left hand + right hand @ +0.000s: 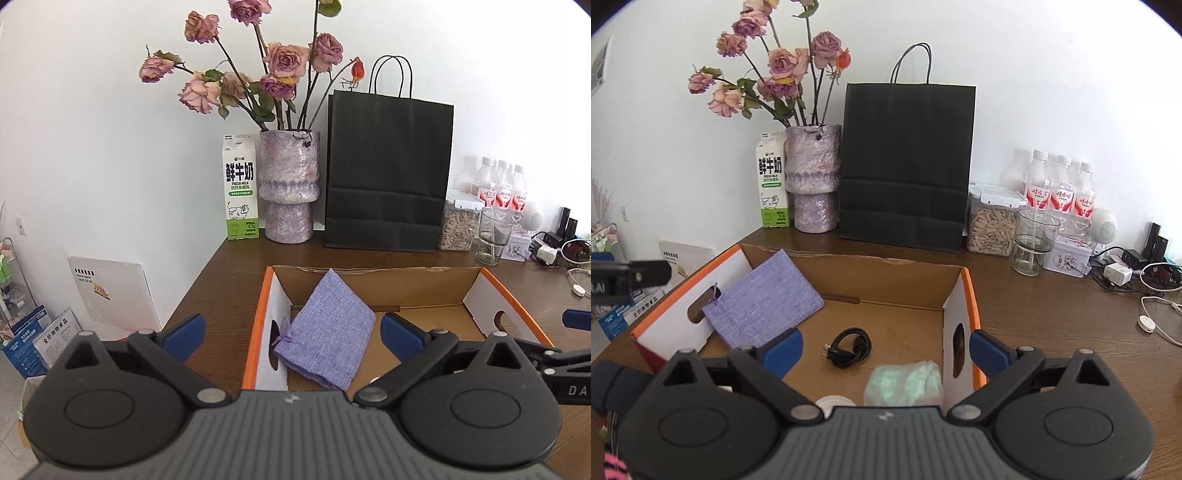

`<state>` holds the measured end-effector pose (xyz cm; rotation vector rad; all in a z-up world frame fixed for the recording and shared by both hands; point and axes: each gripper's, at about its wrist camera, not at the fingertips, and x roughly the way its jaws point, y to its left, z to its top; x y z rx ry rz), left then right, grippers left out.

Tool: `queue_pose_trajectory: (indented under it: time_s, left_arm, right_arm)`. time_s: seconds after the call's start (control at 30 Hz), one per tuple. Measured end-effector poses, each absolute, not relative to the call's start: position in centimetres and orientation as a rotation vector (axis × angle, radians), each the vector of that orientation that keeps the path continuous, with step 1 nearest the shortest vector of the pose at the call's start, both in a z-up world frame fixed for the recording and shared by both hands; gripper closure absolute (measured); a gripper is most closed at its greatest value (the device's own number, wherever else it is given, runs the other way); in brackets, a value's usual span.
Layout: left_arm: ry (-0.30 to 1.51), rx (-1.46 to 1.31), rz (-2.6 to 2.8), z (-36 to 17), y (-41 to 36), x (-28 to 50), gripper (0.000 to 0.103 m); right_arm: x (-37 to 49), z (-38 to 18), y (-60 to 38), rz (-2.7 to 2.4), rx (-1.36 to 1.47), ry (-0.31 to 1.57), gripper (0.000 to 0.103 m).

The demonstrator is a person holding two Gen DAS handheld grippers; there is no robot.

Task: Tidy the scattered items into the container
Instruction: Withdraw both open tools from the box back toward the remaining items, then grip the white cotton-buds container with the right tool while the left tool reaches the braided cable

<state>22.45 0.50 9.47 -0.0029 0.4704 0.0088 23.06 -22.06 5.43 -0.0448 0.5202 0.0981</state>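
An open cardboard box [388,273] [967,291] with orange rims stands on the brown table. Inside it a lilac cloth pouch [327,330] [762,301] leans against the left wall. On the box floor lie a coiled black cable [847,347], a pale green packet [905,382] and a small white round thing [834,402], partly hidden by the gripper body. My left gripper [291,336] is open above the box's left wall, with nothing between its blue pads. My right gripper [884,350] is open over the box, empty, above the cable.
Along the wall stand a milk carton [240,186], a vase of dried roses [288,184], a black paper bag [388,173], a jar of seeds [991,227], a glass [1032,242] and water bottles [1060,188]. Chargers and cables [1145,280] lie at the right.
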Motion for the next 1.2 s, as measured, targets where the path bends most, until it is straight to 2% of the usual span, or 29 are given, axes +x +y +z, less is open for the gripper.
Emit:
queue_pose_trajectory:
  time_s: [0.5,0.9,1.2]
  left_arm:
    - [0.421,-0.061,0.023,6.6,5.9,14.5,0.0]
    - [0.45,-0.238,0.093,1.7,9.1,7.3,0.0]
    - [0.474,-0.21,0.085,0.9,9.5,6.6,0.0]
  right_arm:
    - [15.6,3.1,-25.7,0.12,-0.031,0.49,0.002]
    - [8.2,-1.1,-23.1,0.141,0.006,0.504,0.002]
    - [9.0,-2.0,-20.5,0.132,-0.036,0.551,0.002]
